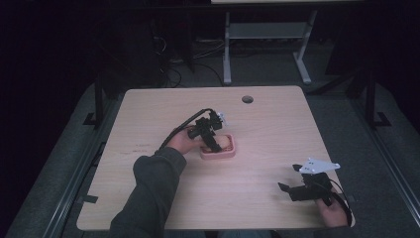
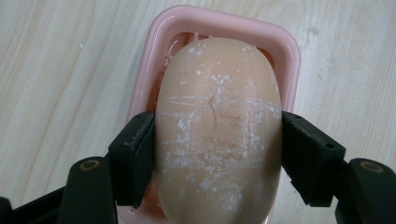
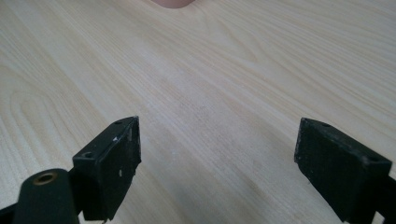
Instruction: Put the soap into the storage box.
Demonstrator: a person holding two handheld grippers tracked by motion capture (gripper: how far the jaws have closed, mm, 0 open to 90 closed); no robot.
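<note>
Fingers (image 2: 135, 158) of the left gripper (image 2: 217, 154) press both flanks of the soap (image 2: 218, 135), 1 black pad on each side, closed just to the bar's width, so the grip looks firm. Soap sits over the pink dish (image 2: 289, 56), and from the left gripper view I cannot tell whether it rests in the dish or hangs just above it. High view puts the dish (image 1: 218, 154) near the table's (image 1: 277, 119) middle, with the left gripper (image 1: 210, 136) right on it. Over at the near right corner the right gripper (image 1: 292, 186) idles, its jaws spread wide with nothing between them but bare wood, well apart from the action. My read: the grasp is done, and either the lift out or the release into the dish is left; the pictures don't settle which. Faint stamped marks run across the soap's scuffed, white-flecked top, but no letter is readable.
</note>
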